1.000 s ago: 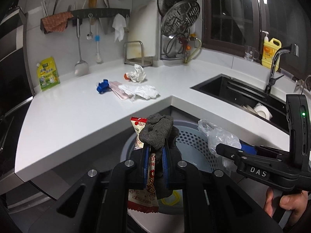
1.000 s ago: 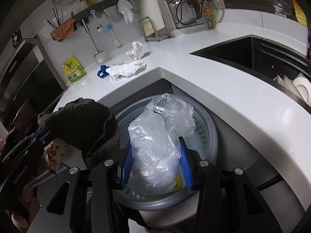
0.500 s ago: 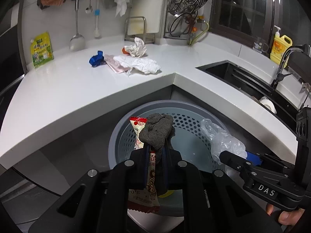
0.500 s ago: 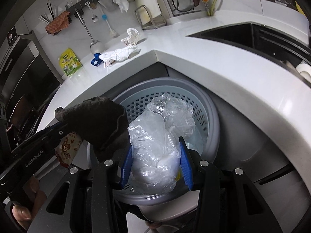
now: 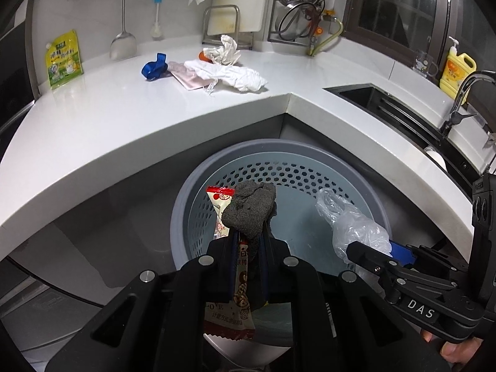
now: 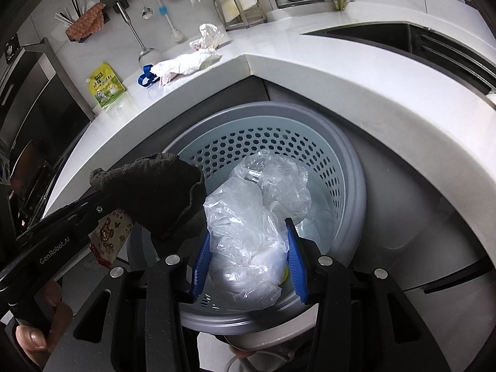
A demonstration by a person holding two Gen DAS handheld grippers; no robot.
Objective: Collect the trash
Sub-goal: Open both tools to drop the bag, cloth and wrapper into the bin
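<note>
My left gripper [image 5: 247, 241] is shut on a dark grey cloth [image 5: 250, 209] and a snack wrapper [image 5: 231, 297], held above the grey perforated trash basket [image 5: 198, 204]. My right gripper [image 6: 246, 241] is shut on a clear crumpled plastic bag [image 6: 248, 217] over the same basket [image 6: 347, 167]. The right gripper [image 5: 369, 249] with its bag [image 5: 353, 226] shows at right in the left wrist view. The left gripper's cloth [image 6: 155, 192] and wrapper [image 6: 108, 235] show at left in the right wrist view.
The white corner countertop [image 5: 102, 117] carries crumpled white paper [image 5: 229, 74], a pink packet [image 5: 186, 77], a blue piece [image 5: 153, 68] and a yellow-green pouch [image 5: 63, 59]. A black sink [image 5: 387, 105] and yellow soap bottle [image 5: 455, 71] lie right.
Both grippers have moved forward and lower over the basket, which now fills more of each view. Both still hold their trash.
</note>
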